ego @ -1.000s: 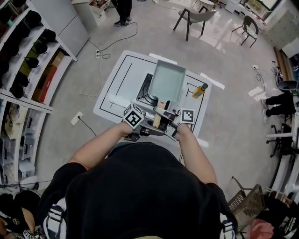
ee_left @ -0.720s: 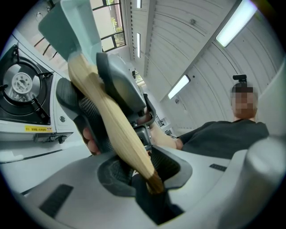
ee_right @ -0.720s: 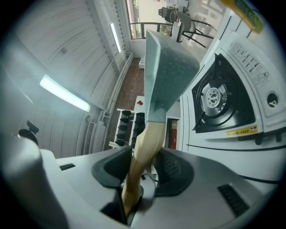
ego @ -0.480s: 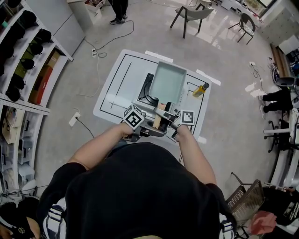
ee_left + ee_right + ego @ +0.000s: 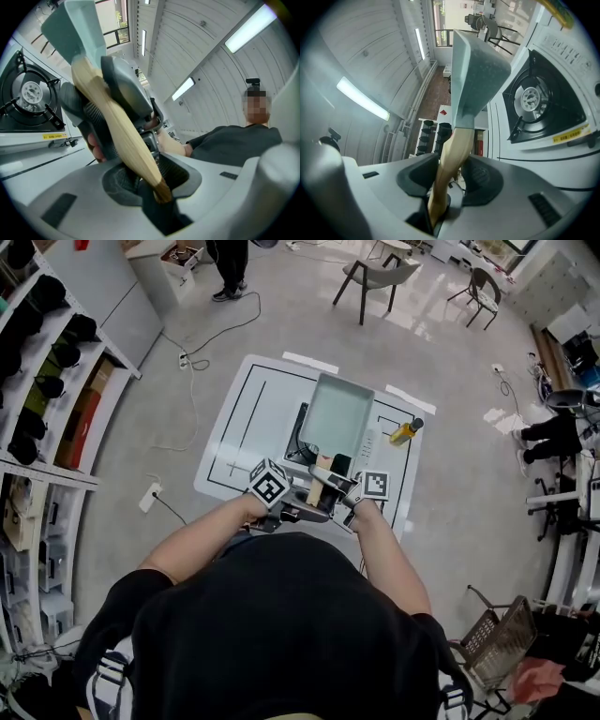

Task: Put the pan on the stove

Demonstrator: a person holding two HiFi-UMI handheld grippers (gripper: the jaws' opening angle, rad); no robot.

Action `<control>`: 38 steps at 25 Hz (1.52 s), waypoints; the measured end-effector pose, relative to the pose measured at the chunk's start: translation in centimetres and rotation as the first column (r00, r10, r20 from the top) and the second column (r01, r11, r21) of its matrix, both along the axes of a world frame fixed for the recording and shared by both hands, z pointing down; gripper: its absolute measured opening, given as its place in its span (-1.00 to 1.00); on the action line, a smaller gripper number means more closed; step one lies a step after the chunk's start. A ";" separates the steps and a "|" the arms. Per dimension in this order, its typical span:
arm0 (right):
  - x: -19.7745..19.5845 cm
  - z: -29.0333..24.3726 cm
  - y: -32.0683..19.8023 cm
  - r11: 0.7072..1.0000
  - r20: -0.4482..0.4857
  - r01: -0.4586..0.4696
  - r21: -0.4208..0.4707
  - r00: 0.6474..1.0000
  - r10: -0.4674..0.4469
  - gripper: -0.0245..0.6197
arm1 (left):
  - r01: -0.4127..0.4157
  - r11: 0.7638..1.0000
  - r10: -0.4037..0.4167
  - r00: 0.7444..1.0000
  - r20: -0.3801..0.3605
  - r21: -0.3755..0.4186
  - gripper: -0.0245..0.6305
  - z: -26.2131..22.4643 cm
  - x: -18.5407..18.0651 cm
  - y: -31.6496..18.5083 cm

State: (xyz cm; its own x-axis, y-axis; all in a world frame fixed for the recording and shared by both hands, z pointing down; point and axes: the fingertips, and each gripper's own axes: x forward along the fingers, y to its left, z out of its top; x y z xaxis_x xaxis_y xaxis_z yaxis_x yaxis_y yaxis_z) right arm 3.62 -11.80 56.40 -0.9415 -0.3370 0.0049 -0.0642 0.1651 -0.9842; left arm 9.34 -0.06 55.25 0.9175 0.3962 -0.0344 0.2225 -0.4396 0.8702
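Arms stretched forward and level, my left gripper [image 5: 302, 499] and right gripper [image 5: 343, 491] both clamp the handle [image 5: 316, 486], pan [image 5: 336, 415] over the stove [image 5: 301, 430].

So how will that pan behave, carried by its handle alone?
Likely rigid: the pan has straight upright walls. Probably front-heavy, as the body hangs well beyond the wooden handle, which left tongs and right tongs both clamp. The smooth rounded handle may twist.

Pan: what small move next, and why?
Probably ease it straight down. In the head view the pan hangs over most of the stove, the left gripper and right gripper are shut on its handle, and the gripper views show it clear of the burner.
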 end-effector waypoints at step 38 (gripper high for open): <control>-0.2 3.7 -0.7 0.996 -0.010 -0.022 -0.090 1.000 0.022 -0.46 | -0.032 0.998 0.035 0.998 0.046 -0.055 -0.59 3.0 -0.5 -0.7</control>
